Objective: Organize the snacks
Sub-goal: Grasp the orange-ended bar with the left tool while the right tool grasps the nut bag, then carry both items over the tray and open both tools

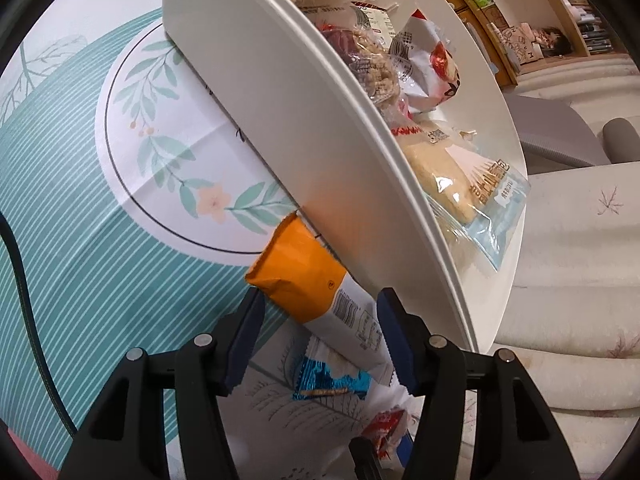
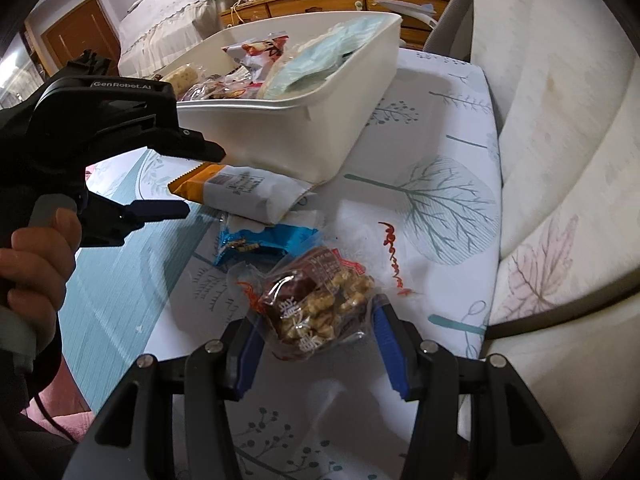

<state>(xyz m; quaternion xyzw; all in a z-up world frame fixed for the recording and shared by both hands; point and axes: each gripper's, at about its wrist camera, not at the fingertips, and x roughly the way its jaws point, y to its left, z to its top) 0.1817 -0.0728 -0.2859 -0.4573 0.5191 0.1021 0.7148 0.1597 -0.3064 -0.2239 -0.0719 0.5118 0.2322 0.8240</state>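
Note:
A white bin on the table holds several snack packets. An orange-and-white packet lies against the bin's wall. My left gripper is open, its fingers on either side of that packet. A blue packet lies beside it. My right gripper is open around a clear packet of nut brittle, which rests on the tablecloth.
The table has a white and teal patterned cloth. A cream sofa runs along the table's edge. A wooden dresser stands behind the bin. A black cable crosses the cloth.

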